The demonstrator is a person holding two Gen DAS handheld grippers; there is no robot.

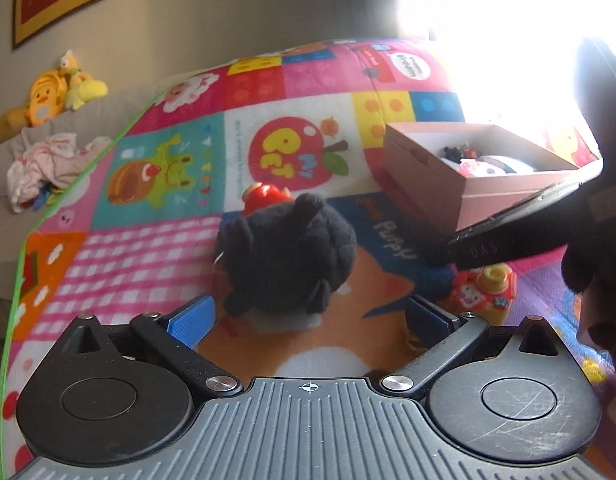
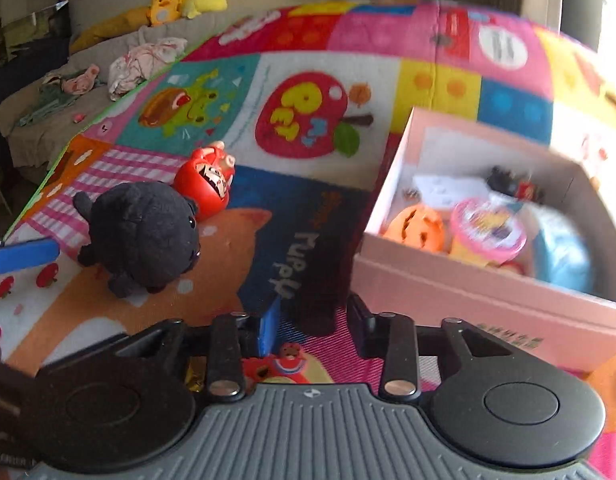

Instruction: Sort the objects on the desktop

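A black plush toy (image 1: 288, 252) stands on the colourful play mat (image 1: 156, 256), just ahead of my left gripper (image 1: 309, 316), which is open with nothing between its blue pads (image 1: 192, 318). Behind the plush lies a red round doll (image 1: 264, 196). In the right wrist view the plush (image 2: 144, 236) and red doll (image 2: 206, 186) are at the left. My right gripper (image 2: 313, 326) has its jaws close together over a small red and yellow toy (image 2: 286, 364); a dark patch between them could be shadow. From the left wrist view the right gripper (image 1: 439, 254) hangs above that toy (image 1: 483, 288).
A pink cardboard box (image 2: 447, 292) holding several toys sits at the right on the mat, also the box (image 1: 427, 176) in the left view. The mat's green edge (image 1: 24, 248) runs along the left. A sofa with yellow plush toys (image 1: 52, 96) and clothes lies beyond.
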